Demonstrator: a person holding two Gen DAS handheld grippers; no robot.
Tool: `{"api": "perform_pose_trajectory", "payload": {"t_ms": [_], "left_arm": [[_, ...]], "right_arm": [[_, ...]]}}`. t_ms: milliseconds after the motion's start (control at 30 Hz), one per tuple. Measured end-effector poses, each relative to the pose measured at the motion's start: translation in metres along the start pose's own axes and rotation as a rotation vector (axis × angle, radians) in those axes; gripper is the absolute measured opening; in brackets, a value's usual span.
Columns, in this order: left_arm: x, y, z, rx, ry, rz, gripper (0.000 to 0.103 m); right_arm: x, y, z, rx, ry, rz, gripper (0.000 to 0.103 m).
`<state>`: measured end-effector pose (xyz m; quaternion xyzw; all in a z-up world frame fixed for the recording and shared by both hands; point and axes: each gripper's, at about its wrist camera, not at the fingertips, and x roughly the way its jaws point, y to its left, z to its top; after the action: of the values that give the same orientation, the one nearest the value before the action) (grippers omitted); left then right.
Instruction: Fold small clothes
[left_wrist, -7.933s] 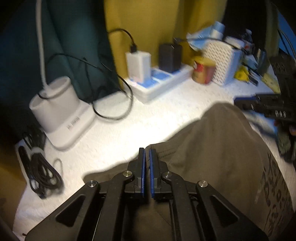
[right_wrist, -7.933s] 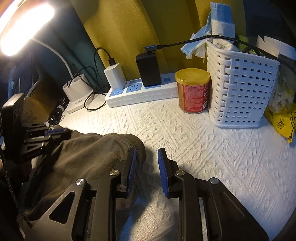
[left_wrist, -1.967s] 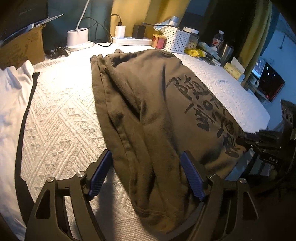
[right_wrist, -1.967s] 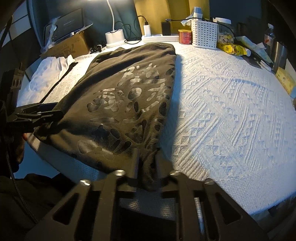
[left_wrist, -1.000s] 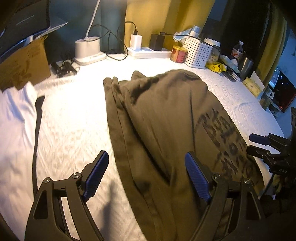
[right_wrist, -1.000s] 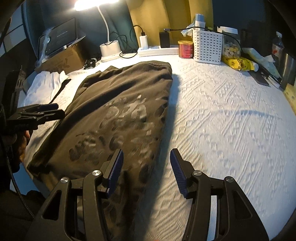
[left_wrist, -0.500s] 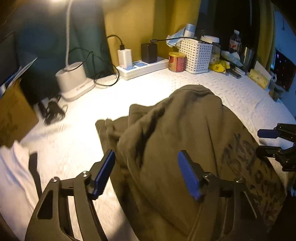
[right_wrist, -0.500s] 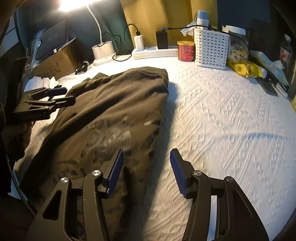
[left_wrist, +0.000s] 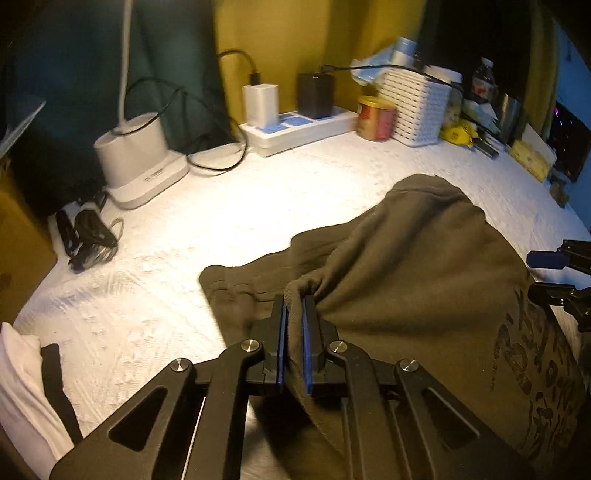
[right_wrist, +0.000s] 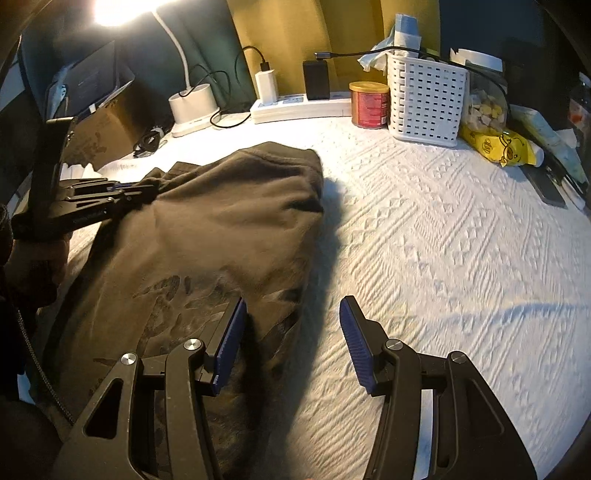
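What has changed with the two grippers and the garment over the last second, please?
The left gripper, open a second ago, has shut on a fold of the olive garment, bunching it. Both grippers advanced towards the power strip. The right gripper stays open over the garment's edge; the clutter behind is unmoved.

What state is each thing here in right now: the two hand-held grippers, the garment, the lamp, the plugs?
Left hand-held gripper: shut on a fold of the olive garment.
Right hand-held gripper: open, holding nothing, over the garment's edge.
Olive garment: partly folded, bunched, lying on the white bedspread.
Desk lamp: switched on.
White charger: plugged into the power strip.
Black adapter: plugged in too.
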<state>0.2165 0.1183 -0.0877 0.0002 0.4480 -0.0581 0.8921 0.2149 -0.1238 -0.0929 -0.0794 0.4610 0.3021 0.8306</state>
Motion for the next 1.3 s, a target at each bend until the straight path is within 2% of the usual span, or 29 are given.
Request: {"api": "perform_pose_trajectory", "payload": {"t_ms": [133,233,300,333,367,433,700,833,1067,1233,1300], "left_arm": [[-0.001,0.002,-0.002,-0.009,0.008,-0.021,0.006],[-0.002,0.009,0.002,-0.07,0.022,-0.043,0.009],[-0.005,0.009,0.003,-0.084,0.031,-0.033,0.015],[-0.006,0.008,0.003,-0.083,0.032,-0.019,0.031],[-0.007,0.009,0.002,-0.091,0.033,-0.003,0.057],[-0.011,0.012,-0.001,-0.121,0.017,0.0,0.082],[-0.008,0.02,-0.014,-0.177,0.043,-0.013,0.082],[-0.007,0.019,-0.013,-0.178,0.034,-0.028,0.083],[0.002,-0.003,-0.005,-0.093,0.016,-0.124,0.083],[0.006,-0.019,0.001,-0.05,0.022,-0.146,0.083],[0.008,-0.025,0.001,-0.029,0.028,-0.125,0.083]], "right_arm": [[0.005,-0.005,0.009,-0.002,0.0,-0.009,0.056],[0.009,-0.009,0.019,0.001,-0.01,-0.004,0.056],[0.011,-0.01,0.026,0.003,-0.019,0.003,0.056],[0.013,-0.011,0.028,0.005,-0.021,0.007,0.056],[0.014,-0.011,0.031,0.007,-0.024,0.01,0.056],[0.019,-0.012,0.038,0.015,-0.029,0.024,0.056],[0.046,-0.012,0.063,0.023,0.002,0.112,0.056],[0.056,-0.01,0.069,0.023,0.013,0.119,0.056],[0.068,-0.008,0.072,0.012,0.016,0.116,0.061],[0.073,-0.001,0.076,-0.026,0.007,0.103,0.063],[0.075,0.002,0.076,-0.033,0.002,0.09,0.063]]}}
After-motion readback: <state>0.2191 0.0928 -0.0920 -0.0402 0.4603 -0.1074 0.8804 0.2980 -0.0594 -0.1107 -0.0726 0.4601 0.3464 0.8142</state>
